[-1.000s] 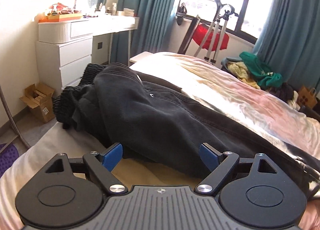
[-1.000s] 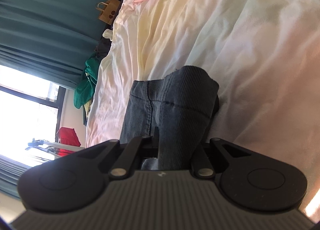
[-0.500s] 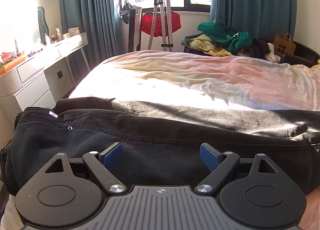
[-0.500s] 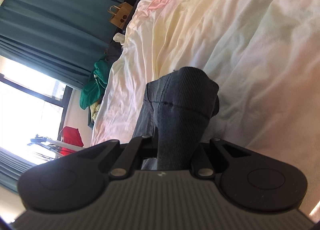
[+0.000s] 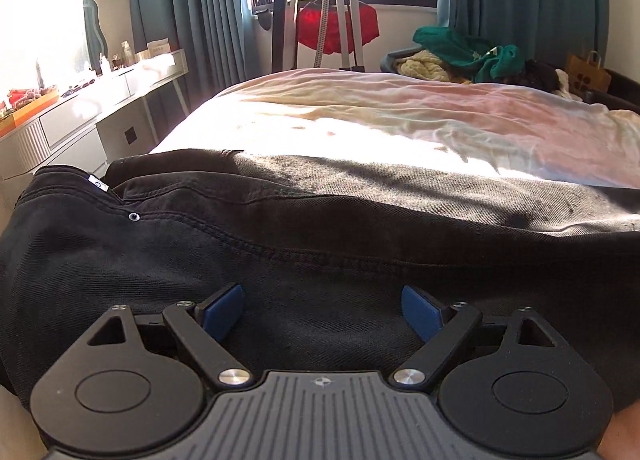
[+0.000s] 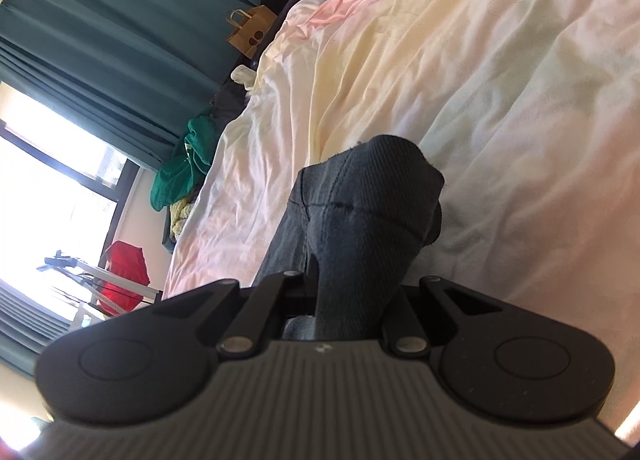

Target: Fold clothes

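Dark black jeans (image 5: pixel 280 244) lie stretched across the near side of the bed, waistband with a rivet at the left, legs running off to the right. My left gripper (image 5: pixel 322 310) is open, its blue pads just above the jeans' thigh area, holding nothing. In the right wrist view, my right gripper (image 6: pixel 352 292) is shut on the hem end of a jeans leg (image 6: pixel 372 196), which bunches up out of the jaws above the bedsheet; the fingertips are hidden by the cloth.
The bed has a pale pastel sheet (image 5: pixel 440 116). A white dresser (image 5: pixel 80 116) stands at the left, a clothes steamer with a red garment (image 5: pixel 340 24) by the window, and a basket of green and yellow clothes (image 5: pixel 460 56) at the far right.
My left gripper swung from the dresser side toward the window and moved in over the jeans, staying open. My right gripper kept its hold on the leg hem and shifted slightly.
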Demonstrator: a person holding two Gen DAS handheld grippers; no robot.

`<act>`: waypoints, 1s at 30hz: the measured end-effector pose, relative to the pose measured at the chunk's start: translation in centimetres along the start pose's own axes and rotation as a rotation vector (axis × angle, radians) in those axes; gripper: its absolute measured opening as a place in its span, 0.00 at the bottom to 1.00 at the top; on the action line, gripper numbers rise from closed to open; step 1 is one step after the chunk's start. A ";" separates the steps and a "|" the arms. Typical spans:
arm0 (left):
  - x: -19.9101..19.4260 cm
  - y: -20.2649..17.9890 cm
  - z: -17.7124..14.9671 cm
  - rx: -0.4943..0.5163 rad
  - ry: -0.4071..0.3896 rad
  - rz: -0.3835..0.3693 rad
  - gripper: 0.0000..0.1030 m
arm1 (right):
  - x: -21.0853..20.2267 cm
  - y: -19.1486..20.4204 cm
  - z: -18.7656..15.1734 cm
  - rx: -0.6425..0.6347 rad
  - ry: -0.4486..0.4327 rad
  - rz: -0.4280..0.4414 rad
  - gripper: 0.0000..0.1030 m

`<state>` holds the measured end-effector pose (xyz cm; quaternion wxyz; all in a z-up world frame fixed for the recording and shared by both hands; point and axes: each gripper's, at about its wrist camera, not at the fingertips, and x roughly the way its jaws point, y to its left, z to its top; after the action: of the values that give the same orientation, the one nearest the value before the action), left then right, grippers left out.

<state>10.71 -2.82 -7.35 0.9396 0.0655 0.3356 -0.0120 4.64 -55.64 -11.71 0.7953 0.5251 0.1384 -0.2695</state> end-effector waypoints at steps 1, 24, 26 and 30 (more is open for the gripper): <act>0.1 0.0 0.0 0.003 -0.003 0.002 0.86 | -0.1 0.2 -0.1 -0.010 -0.005 -0.001 0.09; -1.3 2.3 1.5 -0.092 -0.024 -0.080 0.86 | -6.8 19.7 -8.8 -0.845 -0.315 0.159 0.10; -2.0 3.0 1.7 -0.115 -0.037 -0.086 0.86 | -7.9 22.2 -12.2 -0.989 -0.335 0.209 0.10; -4.3 5.1 2.4 -0.170 -0.088 -0.075 0.86 | -9.2 24.7 -20.9 -1.277 -0.320 0.324 0.10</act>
<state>9.19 1.79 -2.23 0.9545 -0.0277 0.2962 -0.0212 12.64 -26.55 3.14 0.9905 -0.0802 0.0704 -0.0866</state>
